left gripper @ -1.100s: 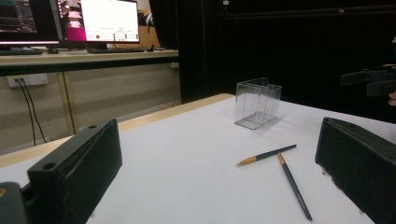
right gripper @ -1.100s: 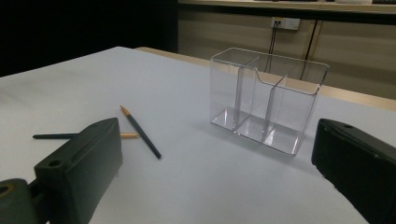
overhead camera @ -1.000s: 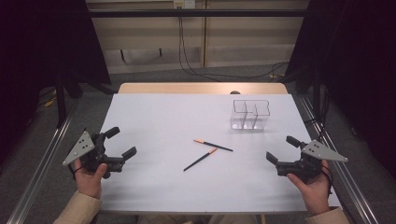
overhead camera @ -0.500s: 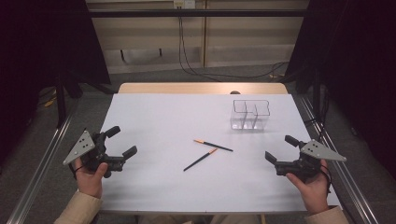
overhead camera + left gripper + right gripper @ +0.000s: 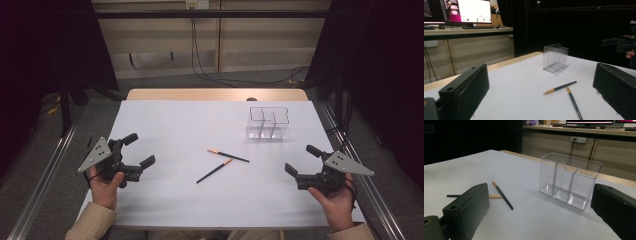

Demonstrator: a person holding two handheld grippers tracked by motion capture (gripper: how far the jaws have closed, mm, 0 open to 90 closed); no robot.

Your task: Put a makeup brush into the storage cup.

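So both grippers, left (image 5: 138, 150) and right (image 5: 303, 160), sit wide open and empty, flanking the pencils (image 5: 227, 155); we'd guess they're staged for the holder (image 5: 269, 125).

Black curtains (image 5: 55, 45) hang at both sides of the white table (image 5: 170, 125). Cables (image 5: 210, 60) trail down a beige wall onto grey floor. Lit monitors (image 5: 471, 11) glow on a desk.

Clear glossy plastic organizer (image 5: 268, 123), matt white table (image 5: 175, 125) top with wood edge, matt black gripper jaws.
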